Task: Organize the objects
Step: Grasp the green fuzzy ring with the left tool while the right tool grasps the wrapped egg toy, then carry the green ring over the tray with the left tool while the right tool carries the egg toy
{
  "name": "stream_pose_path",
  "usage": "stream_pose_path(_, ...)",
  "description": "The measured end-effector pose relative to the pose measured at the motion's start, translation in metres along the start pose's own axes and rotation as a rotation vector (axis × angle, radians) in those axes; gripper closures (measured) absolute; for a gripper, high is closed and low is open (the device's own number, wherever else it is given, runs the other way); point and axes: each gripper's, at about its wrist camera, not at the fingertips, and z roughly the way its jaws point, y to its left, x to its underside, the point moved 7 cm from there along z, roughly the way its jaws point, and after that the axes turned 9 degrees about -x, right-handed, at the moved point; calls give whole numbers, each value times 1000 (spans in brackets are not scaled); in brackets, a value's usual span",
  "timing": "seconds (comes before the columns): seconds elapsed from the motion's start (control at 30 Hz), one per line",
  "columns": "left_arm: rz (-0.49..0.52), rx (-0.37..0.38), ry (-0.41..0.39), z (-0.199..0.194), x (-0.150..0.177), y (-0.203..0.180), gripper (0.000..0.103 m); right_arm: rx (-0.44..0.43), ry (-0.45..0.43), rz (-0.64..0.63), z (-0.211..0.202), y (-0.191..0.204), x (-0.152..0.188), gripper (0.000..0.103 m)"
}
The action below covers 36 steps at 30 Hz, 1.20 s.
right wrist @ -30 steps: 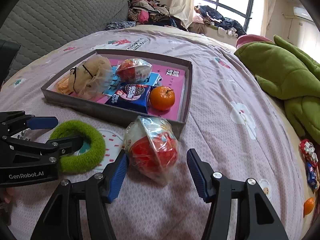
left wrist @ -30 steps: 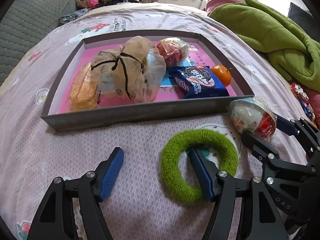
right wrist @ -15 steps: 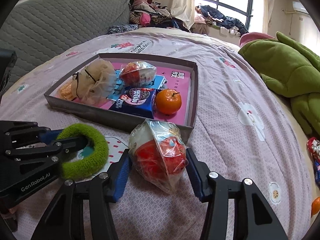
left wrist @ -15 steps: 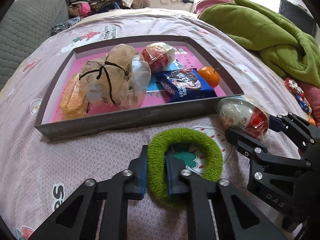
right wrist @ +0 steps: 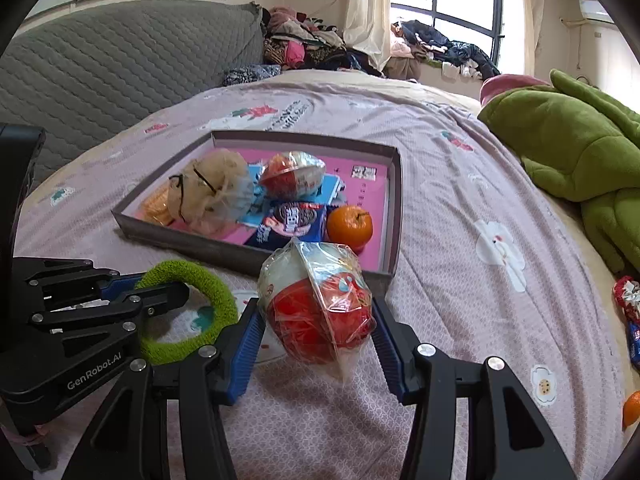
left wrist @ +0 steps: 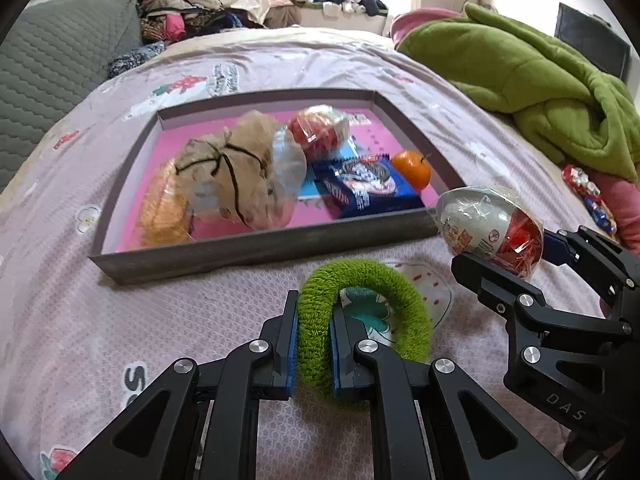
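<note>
A fuzzy green ring (left wrist: 384,280) lies on the pink bedsheet in front of a grey tray (left wrist: 256,248). My left gripper (left wrist: 314,308) is shut on the ring's near-left side, one pad outside and one inside the loop. To the right, my right gripper (right wrist: 318,326) is shut on a plastic-wrapped red-and-white egg toy (right wrist: 316,312), held close over the sheet by the tray's near right corner (right wrist: 390,276). In the tray lie a tied mesh bag (left wrist: 236,176), a second wrapped egg (left wrist: 320,132), a blue cookie pack (left wrist: 364,188), an orange (left wrist: 412,168) and an orange snack pack (left wrist: 160,208).
A green blanket (left wrist: 520,68) is heaped at the right. Snack wrappers (right wrist: 630,312) and another orange (right wrist: 633,408) lie at the bed's right edge. A grey quilted headboard (right wrist: 120,64) rises at the left, with piled clothes (right wrist: 304,44) behind.
My left gripper's jaws closed from wide open onto the green ring. My right gripper's jaws closed in on the wrapped egg until the pads pressed on it.
</note>
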Motion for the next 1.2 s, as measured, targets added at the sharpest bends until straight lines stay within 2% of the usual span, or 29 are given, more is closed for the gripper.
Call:
stream_pose_path(0.9, -46, -43, -153, -80, -62, 45, 91, 14, -123, -38, -55, 29, -77, 50)
stream_pose_path(1.2, -97, -61, -207, -100, -82, 63, 91, 19, -167, -32, -64, 37, -101, 50)
